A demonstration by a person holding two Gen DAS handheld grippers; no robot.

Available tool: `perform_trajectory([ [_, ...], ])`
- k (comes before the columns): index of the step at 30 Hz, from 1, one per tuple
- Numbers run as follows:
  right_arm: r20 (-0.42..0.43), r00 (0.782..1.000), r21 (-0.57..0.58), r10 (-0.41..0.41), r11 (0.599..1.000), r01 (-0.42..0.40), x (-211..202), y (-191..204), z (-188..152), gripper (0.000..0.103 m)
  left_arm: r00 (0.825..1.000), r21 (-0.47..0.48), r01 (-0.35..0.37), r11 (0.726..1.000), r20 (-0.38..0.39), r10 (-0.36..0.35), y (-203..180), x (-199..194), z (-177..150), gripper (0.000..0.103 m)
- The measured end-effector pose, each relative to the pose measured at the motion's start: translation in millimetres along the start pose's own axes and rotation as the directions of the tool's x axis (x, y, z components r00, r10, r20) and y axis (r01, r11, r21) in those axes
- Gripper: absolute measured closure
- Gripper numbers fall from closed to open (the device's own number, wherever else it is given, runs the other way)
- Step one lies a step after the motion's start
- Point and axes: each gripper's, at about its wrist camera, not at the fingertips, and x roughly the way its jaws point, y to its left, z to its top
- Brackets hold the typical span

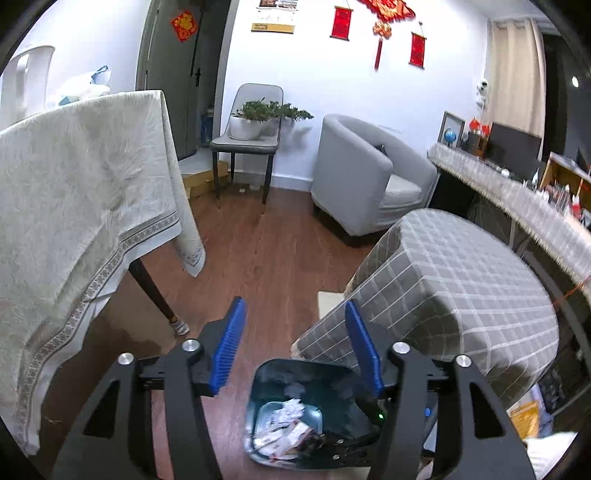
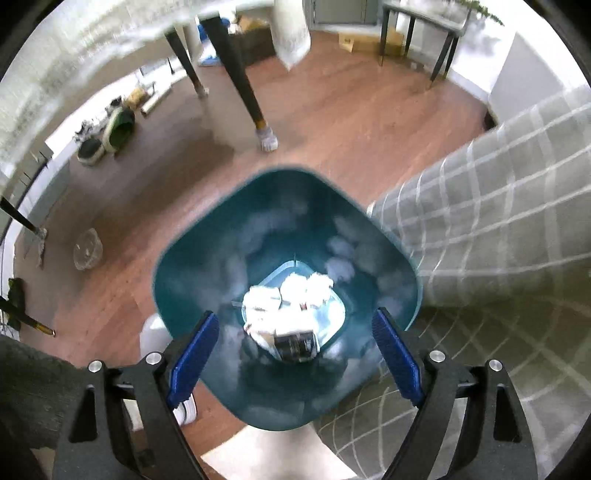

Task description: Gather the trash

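The right gripper (image 2: 293, 354) hangs with its blue pads (image 2: 192, 356) spread wide and empty, straight over the teal trash bin (image 2: 207, 258) at frame centre, a pose that suits dropping waste in. Crumpled white paper (image 2: 291, 291) and a dark wrapper (image 2: 295, 345) lie on the bin's bottom. The left gripper (image 1: 295, 347), also wide and empty, looks over the bin (image 1: 310, 380) at lower centre, beside the grey checked cover (image 1: 461, 288).

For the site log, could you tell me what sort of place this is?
Most likely a home living room: a grey armchair, red festive hangings on the wall, and a cloth-covered table over wood flooring.
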Motion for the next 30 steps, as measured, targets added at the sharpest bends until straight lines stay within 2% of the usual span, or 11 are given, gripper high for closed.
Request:
perform_trajectory([
  [2,0.072,0.997,0.004,-0.002,1.000,0.001,-28.0,-2.8,3.5,0.017,1.000,-0.036,0.006,0.999,0.011,-0.006,-0.7,-3.5,7.2,0.033],
  [4,0.145,0.989,0.013,-0.006,1.000,0.005,-56.5,-4.7,5.7,0.017,0.999,-0.031,-0.003,1.000,0.038,0.004,-4.4,-10.3,14.4,0.022],
  [7,0.272,0.961,0.038,-0.050,0.998,0.041,-106.8,-10.1,8.3,0.017,0.995,-0.001,-0.043,0.999,0.093,0.043,-10.9,-24.7,22.2,0.011],
  [9,0.363,0.927,0.075,-0.089,0.995,0.066,-147.4,-20.1,2.3,0.011,0.991,0.012,-0.054,0.998,0.123,0.053,-14.0,-33.5,24.4,0.010],
  [12,0.472,0.860,0.154,-0.193,0.979,0.135,-209.6,-45.6,-19.5,0.004,0.976,0.029,-0.133,0.991,0.179,0.126,-24.6,-45.8,25.4,0.006],
  [14,0.495,0.829,0.192,-0.260,0.963,0.187,-237.7,-63.3,-35.1,0.004,0.970,0.036,-0.161,0.986,0.191,0.152,-34.7,-52.4,20.1,0.004],
  [17,0.510,0.787,0.264,-0.347,0.934,0.241,-276.3,-95.8,-64.3,0.004,0.971,0.075,-0.179,0.981,0.174,0.164,-47.6,-55.1,10.3,0.004],
  [20,0.508,0.755,0.332,-0.415,0.903,0.274,-301.1,-118.1,-93.2,0.004,0.968,0.106,-0.199,0.974,0.174,0.179,-59.0,-56.9,1.2,0.004],
  [24,0.517,0.729,0.396,-0.449,0.880,0.261,-325.9,-142.2,-130.4,0.004,0.974,0.123,-0.178,0.976,0.162,0.157,-72.6,-55.6,-9.4,0.003],
  [28,0.532,0.699,0.432,-0.479,0.863,0.263,-340.1,-152.2,-160.6,0.004,0.974,0.120,-0.185,0.975,0.152,0.166,-82.2,-48.6,-18.5,0.003],
  [30,0.539,0.691,0.447,-0.481,0.859,0.250,-345.3,-157.0,-171.1,0.003,0.973,0.116,-0.192,0.975,0.154,0.173,-87.1,-45.5,-23.6,0.003],
])
